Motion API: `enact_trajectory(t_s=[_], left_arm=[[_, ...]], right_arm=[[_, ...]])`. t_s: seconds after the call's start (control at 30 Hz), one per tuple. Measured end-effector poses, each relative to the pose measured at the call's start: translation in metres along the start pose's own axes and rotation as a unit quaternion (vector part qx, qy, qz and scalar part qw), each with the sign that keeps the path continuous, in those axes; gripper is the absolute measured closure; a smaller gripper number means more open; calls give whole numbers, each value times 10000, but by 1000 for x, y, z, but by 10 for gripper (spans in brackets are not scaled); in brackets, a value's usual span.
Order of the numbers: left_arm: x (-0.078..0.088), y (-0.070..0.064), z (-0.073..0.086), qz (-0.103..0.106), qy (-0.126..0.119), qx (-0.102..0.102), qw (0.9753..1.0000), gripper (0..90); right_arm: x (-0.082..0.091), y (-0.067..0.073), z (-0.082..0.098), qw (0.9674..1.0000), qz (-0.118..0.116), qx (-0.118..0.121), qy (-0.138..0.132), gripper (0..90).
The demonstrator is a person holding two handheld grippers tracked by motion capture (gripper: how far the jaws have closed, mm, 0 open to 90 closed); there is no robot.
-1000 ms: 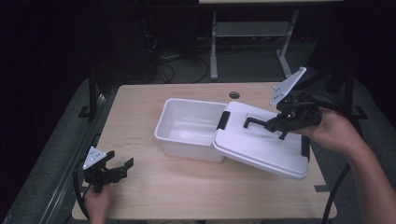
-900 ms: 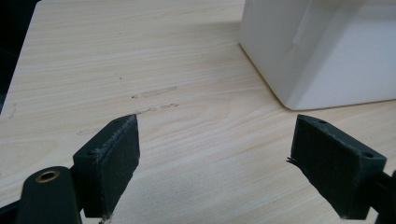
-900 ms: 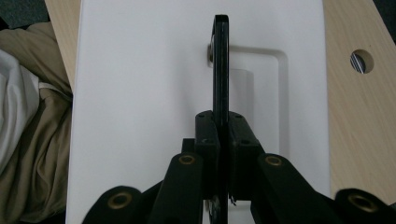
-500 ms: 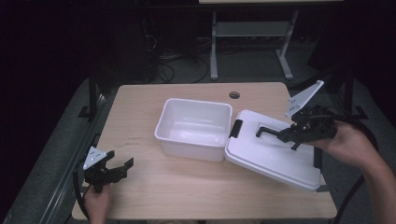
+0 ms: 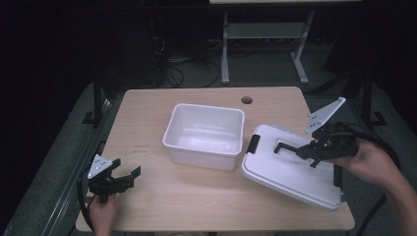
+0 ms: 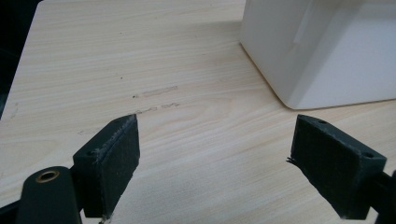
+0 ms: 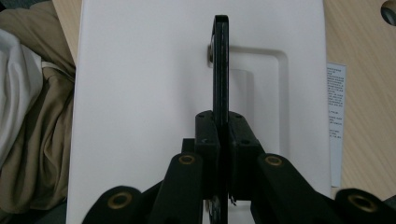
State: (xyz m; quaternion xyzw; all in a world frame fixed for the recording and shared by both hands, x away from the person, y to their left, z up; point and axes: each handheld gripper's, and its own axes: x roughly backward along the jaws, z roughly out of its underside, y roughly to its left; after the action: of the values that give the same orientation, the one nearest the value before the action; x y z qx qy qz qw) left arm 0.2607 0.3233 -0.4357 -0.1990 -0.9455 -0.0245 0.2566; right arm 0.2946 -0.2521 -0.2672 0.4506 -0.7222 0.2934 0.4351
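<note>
The right gripper is clamped tight on the thin black handle of the flat white plastic lid. The lid sits tilted on the right of the wooden table, just beside the open white plastic box. The left gripper rests at the near left, jaws wide apart.

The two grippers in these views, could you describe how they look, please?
Both the left gripper and the right gripper are black linkage frames with brass-coloured pivot bushes, squared black pads, a pale grey three-cornered plate on top and a trailing black cable. The forearms are bare; no sleeves show.
</note>
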Motion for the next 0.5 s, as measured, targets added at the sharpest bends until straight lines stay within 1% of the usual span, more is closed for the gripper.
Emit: enact_trajectory(t_s=[0.33, 0.5], left_arm=[[0, 0, 0, -2, -24, 25, 10000, 149], [0, -1, 0, 1, -3, 2, 10000, 149]], right_arm=[[-12, 0, 11, 10000, -87, -28, 16, 846], [-18, 0, 14, 9999, -128, -48, 2, 845]])
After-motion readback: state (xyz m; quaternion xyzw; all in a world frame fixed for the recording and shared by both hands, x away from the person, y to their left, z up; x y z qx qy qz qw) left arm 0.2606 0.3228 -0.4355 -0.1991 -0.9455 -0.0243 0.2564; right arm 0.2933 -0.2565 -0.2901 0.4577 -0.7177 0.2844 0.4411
